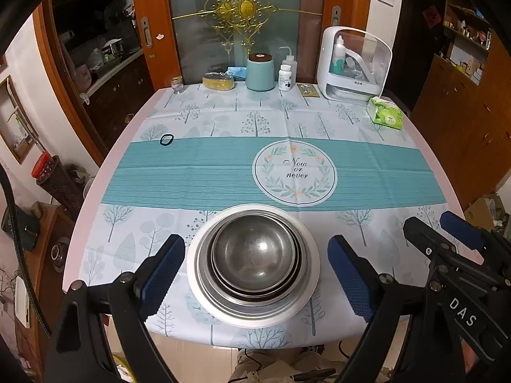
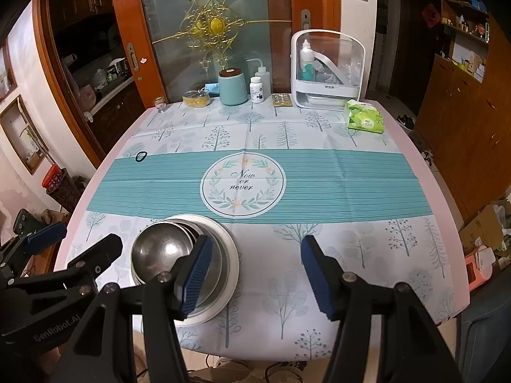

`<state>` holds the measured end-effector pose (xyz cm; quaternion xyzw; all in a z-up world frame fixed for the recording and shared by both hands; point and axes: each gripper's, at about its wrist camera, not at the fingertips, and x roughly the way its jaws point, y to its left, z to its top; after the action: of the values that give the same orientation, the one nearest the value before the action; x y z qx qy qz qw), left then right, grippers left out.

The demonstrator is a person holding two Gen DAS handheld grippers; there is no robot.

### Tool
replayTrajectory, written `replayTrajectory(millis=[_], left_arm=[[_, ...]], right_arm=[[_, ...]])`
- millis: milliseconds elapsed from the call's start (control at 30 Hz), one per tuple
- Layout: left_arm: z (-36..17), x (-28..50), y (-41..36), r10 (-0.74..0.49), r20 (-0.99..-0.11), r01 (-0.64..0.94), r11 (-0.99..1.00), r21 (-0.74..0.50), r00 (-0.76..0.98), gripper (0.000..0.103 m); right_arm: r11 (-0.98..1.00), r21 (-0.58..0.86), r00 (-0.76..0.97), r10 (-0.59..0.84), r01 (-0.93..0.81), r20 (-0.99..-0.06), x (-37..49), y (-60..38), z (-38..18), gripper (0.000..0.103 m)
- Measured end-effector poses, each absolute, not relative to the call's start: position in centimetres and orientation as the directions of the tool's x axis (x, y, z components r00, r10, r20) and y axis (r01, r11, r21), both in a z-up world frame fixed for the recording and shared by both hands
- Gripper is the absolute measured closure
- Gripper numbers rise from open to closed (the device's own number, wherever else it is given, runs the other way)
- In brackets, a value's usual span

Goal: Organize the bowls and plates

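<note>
a: where do the dishes sit?

b: near the front edge of the surface [image 1: 223, 121], on the tree-printed part of the cloth [image 1: 191, 175], just in front of the teal band. a white plate [image 1: 306, 300] lies at the bottom, a wider steel dish [image 1: 204, 274] rests in it, and the steel bowls [image 1: 255, 249] are nested inside that, the smallest on top, mouth up.

a: and the left tool?

b: the left tool [image 1: 255, 277] hangs above the stack with its jaws spread wide. one blue pad [image 1: 163, 274] shows to the left of the plate and the other to the right, both apart from the rim. nothing is gripped.

a: the right tool?

b: the right tool [image 2: 255, 277] stands to the right of the stack, jaws partly apart, with only bare cloth between them. in its own view the left pad [image 2: 194, 277] overlaps the plate's [image 2: 230, 274] right edge; whether it touches the rim cannot be told. it holds nothing.

a: do the tools show in each other's views?

b: yes. the right tool [image 1: 453, 236] shows at the right edge of the left view, the left tool [image 2: 73, 239] at the left edge of the right view.

a: anything else on the surface?

b: at the far edge a teal canister [image 1: 260, 71], a white pill bottle [image 1: 285, 78], a white storage box [image 1: 351, 63] and a green tissue pack [image 1: 385, 115]. a black hair tie [image 1: 166, 139] lies at the band's left end.
</note>
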<state>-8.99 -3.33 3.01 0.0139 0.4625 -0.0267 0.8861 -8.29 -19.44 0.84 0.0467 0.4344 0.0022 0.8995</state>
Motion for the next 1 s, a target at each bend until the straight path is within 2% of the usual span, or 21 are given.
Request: replayTrajectory(millis=[1000], left_arm=[[1.4, -8.1, -1.8, -0.059, -0.839, 0.07, 0.997, -0.024, 0.542, 0.013]], right_arm=[[0.996, 0.077, 0.611, 0.03, 0.051, -0.791, -7.5, -18.2, 0.4, 0.044]])
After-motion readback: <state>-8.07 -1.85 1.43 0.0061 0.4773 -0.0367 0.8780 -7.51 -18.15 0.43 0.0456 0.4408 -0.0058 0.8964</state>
